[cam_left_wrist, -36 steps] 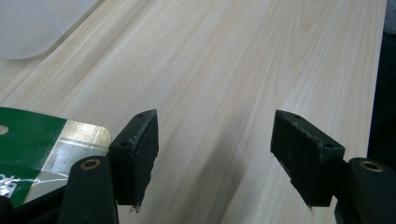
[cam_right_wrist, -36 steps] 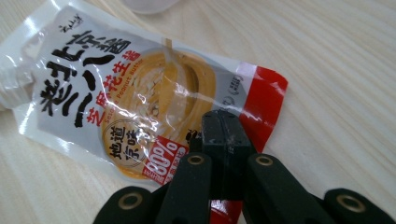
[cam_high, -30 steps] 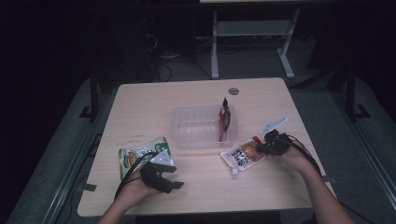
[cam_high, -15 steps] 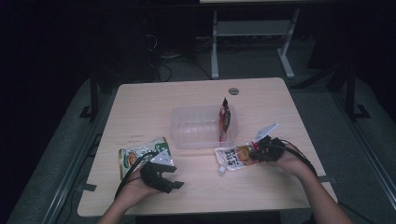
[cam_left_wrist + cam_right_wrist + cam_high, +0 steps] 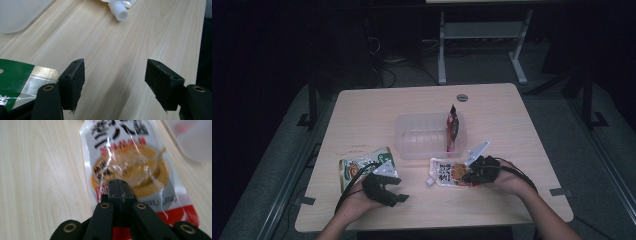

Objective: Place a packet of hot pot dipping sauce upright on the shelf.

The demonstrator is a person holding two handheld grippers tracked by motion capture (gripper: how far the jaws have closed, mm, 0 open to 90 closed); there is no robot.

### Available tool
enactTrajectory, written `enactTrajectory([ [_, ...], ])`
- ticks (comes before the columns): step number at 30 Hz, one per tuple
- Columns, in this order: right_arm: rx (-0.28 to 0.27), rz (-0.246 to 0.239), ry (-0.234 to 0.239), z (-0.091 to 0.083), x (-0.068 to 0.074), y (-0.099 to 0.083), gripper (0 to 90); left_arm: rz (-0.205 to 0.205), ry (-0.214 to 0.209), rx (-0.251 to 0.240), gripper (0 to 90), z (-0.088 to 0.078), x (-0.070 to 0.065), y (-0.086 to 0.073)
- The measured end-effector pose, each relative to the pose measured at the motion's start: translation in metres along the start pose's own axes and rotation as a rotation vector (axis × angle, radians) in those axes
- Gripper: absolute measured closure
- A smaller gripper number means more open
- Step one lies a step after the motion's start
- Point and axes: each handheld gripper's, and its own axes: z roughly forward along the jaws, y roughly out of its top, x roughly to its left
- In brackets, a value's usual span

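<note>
A white spouted food pouch (image 5: 443,172) with an orange picture lies flat on the wooden table (image 5: 377,115), in front of a clear plastic tub (image 5: 422,136). My right gripper (image 5: 469,176) is shut on the pouch's red bottom end; in the right gripper view its jaws (image 5: 119,187) are pressed together over the pouch (image 5: 130,157). My left gripper (image 5: 396,194) rests open near the table's front left, right of a green snack packet (image 5: 354,167). In the left gripper view the jaws (image 5: 115,85) stand wide over bare wood, with the packet (image 5: 17,77) at their left and the pouch's white cap (image 5: 120,13) ahead.
A red packet (image 5: 453,126) stands upright in the tub's right end. A small round disc (image 5: 462,97) lies near the table's far edge. The tub's corner (image 5: 15,15) shows at the upper left of the left gripper view. White desk legs (image 5: 442,50) stand beyond the table.
My right gripper has slid left along the table's front, and the pouch has come with it. The left gripper has stayed where it was.
</note>
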Motion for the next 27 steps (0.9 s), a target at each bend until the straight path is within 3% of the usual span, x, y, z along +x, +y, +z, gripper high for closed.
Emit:
enactTrajectory([
  [2, -0.032, 0.015, -0.03, -0.008, -0.006, 0.002, 89.9, -0.01, 0.002, -0.003, 31.9, -0.001, 0.0, 0.0],
  [5, -0.067, 0.079, -0.105, -0.02, -0.022, 0.003, 89.9, -0.009, -0.001, -0.001, 32.4, 0.0, 0.001, 0.0],
  [8, -0.068, 0.128, -0.167, -0.02, -0.038, -0.001, 89.9, 0.004, 0.003, -0.003, 33.6, -0.001, 0.0, 0.001],
  [9, -0.068, 0.128, -0.167, -0.02, -0.038, -0.001, 89.9, 0.004, 0.003, -0.003, 33.8, -0.001, 0.0, 0.001],
  [10, -0.065, 0.167, -0.184, -0.018, -0.046, -0.005, 89.9, -0.003, -0.001, -0.013, 34.3, -0.001, -0.001, 0.001],
  [13, -0.049, 0.176, -0.191, -0.015, -0.051, -0.01, 89.9, -0.008, -0.004, -0.015, 35.0, -0.001, -0.002, 0.001],
  [17, -0.021, 0.182, -0.171, -0.009, -0.055, -0.017, 89.9, -0.008, -0.011, -0.023, 45.1, -0.004, -0.002, 0.002],
  [18, -0.024, 0.182, -0.155, -0.01, -0.054, -0.018, 89.9, -0.021, -0.019, -0.037, 56.9, -0.006, -0.003, 0.003],
  [23, -0.017, 0.159, -0.108, -0.01, -0.049, -0.019, 89.9, -0.024, -0.039, -0.057, 82.7, -0.013, -0.003, 0.005],
  [24, -0.022, 0.144, -0.073, -0.008, -0.044, -0.019, 89.9, -0.014, -0.047, -0.051, 87.0, -0.015, -0.004, 0.006],
  [27, -0.03, 0.117, -0.023, -0.005, -0.033, -0.016, 89.9, -0.007, -0.057, -0.034, 89.6, -0.014, -0.006, 0.007],
])
